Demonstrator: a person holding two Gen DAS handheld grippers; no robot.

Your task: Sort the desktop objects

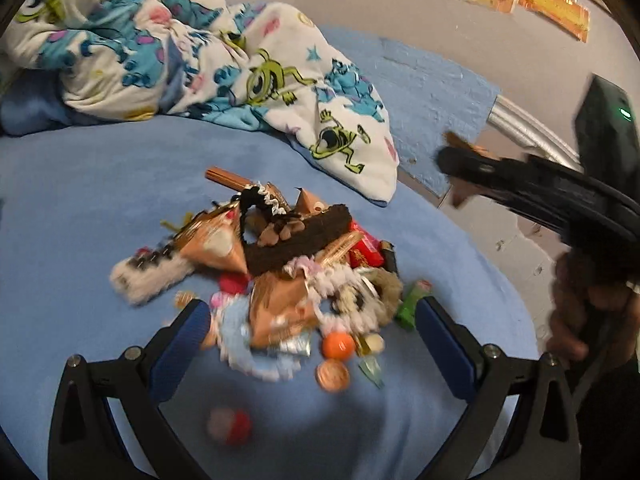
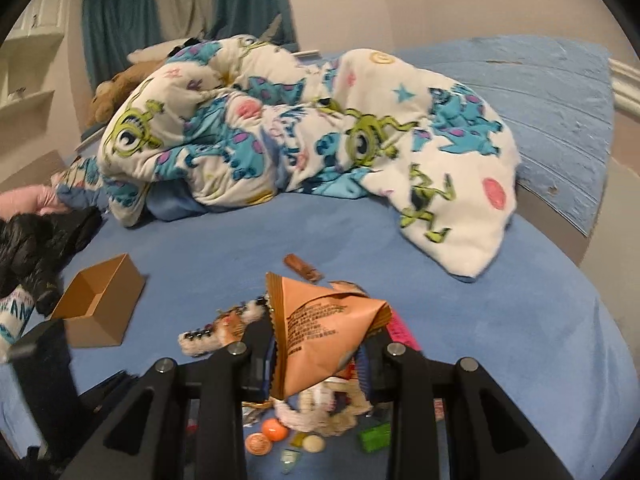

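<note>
A pile of small objects [image 1: 288, 264] lies on the blue bed sheet [image 1: 100, 184]: orange triangular snack packets, hair clips, scrunchies, sweets and an orange ball [image 1: 338, 345]. My left gripper [image 1: 312, 332] is open, its blue-padded fingers either side of the pile's near edge, holding nothing. My right gripper [image 2: 320, 352] is shut on an orange triangular snack packet [image 2: 324, 336], lifted above the pile [image 2: 316, 420]. In the left wrist view the right gripper [image 1: 452, 160] is at the right, off the bed, with the packet at its tip.
An open cardboard box [image 2: 96, 304] sits on the sheet at left in the right wrist view. A rumpled cartoon-print blanket [image 2: 304, 128] covers the bed's far side. A black garment [image 2: 36, 248] lies at the left edge. The bed's right edge drops to the floor [image 1: 500, 232].
</note>
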